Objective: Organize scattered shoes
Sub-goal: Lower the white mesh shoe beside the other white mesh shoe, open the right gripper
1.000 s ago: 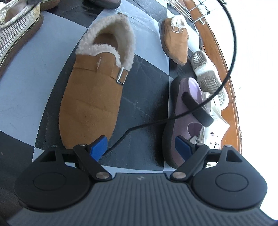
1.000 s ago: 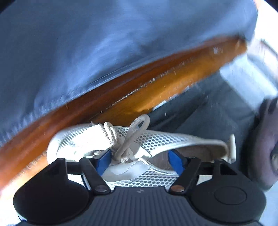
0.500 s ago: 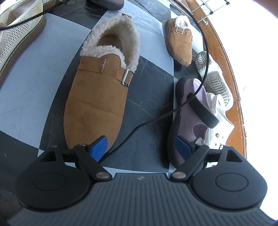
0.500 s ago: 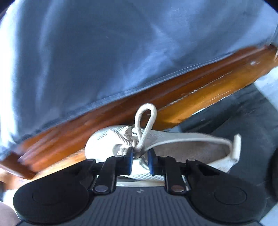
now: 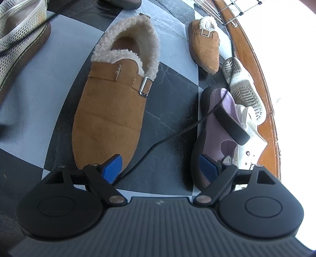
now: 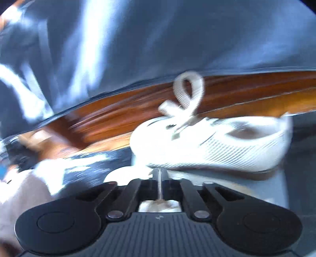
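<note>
Underfoot: floor (image 5: 29, 98) of checkered tiles, pale grey-blue and dark marbled, bordered on the right of the left wrist view by a curved wooden edge (image 5: 254, 65) with a wire rack (image 5: 233, 11) at the top. Bright, washed-out light beyond the wood. Shoes scattered across the tiles: large tan fleece-lined slipper (image 5: 106, 118) in the middle, toe toward the camera; matching tan slipper (image 5: 205, 51) well apart, near the wood; lilac shoe (image 5: 217, 126) with dark sole at right, leaning against a white clog (image 5: 244, 93) turned sole-up; a cream mesh shoe (image 5: 17, 39) cut off at top left. Black cable (image 5: 158, 142) trailing over the dark tile between slipper and lilac shoe, crossing the lilac shoe's heel. Left gripper (image 5: 158, 164) spread wide, nothing held, one blue pad over the tan slipper's toe, the other over the lilac shoe's toe. Right wrist view heavily blurred: blue-grey fabric (image 6: 158, 39) filling the upper half, wooden rail (image 6: 138, 102) beneath it. White mesh sneaker (image 6: 227, 146) lying just beyond the fingers, against the rail, lace loop (image 6: 187, 93) standing up. Right gripper (image 6: 160, 178) narrow, fingers close together with a slit between, just been opening; no part of the sneaker seen clamped.
</note>
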Motion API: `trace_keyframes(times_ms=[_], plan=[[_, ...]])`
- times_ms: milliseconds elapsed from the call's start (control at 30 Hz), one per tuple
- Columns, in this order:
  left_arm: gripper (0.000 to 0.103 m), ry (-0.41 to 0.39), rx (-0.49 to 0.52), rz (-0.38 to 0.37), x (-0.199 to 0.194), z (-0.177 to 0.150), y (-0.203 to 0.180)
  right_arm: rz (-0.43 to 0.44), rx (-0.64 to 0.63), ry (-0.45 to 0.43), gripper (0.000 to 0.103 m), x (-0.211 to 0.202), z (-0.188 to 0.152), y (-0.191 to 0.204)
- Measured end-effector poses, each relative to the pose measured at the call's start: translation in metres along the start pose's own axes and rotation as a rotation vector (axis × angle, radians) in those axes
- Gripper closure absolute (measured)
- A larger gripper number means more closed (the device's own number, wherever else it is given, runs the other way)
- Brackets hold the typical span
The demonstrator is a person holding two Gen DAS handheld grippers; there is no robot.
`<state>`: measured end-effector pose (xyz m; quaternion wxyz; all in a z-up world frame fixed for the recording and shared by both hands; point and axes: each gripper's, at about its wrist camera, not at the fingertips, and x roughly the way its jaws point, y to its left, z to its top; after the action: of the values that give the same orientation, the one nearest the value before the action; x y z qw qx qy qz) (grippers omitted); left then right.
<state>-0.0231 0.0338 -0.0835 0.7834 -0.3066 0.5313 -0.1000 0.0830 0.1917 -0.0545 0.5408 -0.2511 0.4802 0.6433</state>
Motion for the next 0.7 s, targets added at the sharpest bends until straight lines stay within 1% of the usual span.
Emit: trace_keyframes(times_ms=[33,67,100,167,233,367,400,433,467,500,533,567,600,633,700], plan=[[0.018,0.001,-0.002,0.002,0.0,0.0,0.001,-0.011,0.067,0.001,0.058,-0.002,0.003,-0.005],[0.018,0.002,-0.003,0.003,0.0,0.0,0.002,-0.031,0.121,0.014,0.053,-0.004,0.006,-0.007],[0.018,0.001,-0.006,0.004,0.0,0.001,0.003,-0.051,0.135,0.031,0.051,-0.004,0.007,-0.006],[0.018,-0.002,-0.012,0.006,-0.001,0.002,0.005,-0.109,0.084,0.074,0.046,-0.006,0.008,0.01],[0.018,-0.004,-0.014,0.006,-0.002,0.002,0.005,-0.137,0.008,0.1,0.026,-0.002,0.005,0.022],[0.018,0.009,-0.015,0.011,0.003,0.001,0.006,-0.264,-0.328,0.243,0.026,0.035,-0.025,0.055],[0.018,0.012,-0.015,0.011,0.004,0.001,0.006,-0.307,-0.377,0.26,0.027,0.043,-0.031,0.058],[0.018,0.014,-0.014,0.011,0.004,0.001,0.006,-0.358,-0.367,0.266,0.026,0.05,-0.034,0.056],[0.018,0.017,-0.012,0.011,0.005,0.001,0.006,-0.37,-0.298,0.261,0.027,0.052,-0.032,0.048],[0.018,0.018,-0.009,0.014,0.005,0.001,0.006,-0.353,-0.237,0.253,0.028,0.051,-0.028,0.041],[0.018,0.018,-0.007,0.015,0.006,0.001,0.005,-0.334,-0.196,0.248,0.034,0.047,-0.025,0.034],[0.018,0.018,-0.005,0.016,0.006,0.001,0.005,-0.338,-0.193,0.25,0.036,0.043,-0.021,0.029],[0.018,0.019,-0.005,0.017,0.007,0.002,0.005,-0.389,-0.239,0.253,0.034,0.04,-0.019,0.029],[0.018,0.02,-0.007,0.016,0.007,0.002,0.006,-0.423,-0.266,0.248,0.035,0.037,-0.018,0.03],[0.018,0.02,-0.013,0.012,0.007,0.003,0.006,-0.433,-0.269,0.23,0.035,0.029,-0.015,0.028]])
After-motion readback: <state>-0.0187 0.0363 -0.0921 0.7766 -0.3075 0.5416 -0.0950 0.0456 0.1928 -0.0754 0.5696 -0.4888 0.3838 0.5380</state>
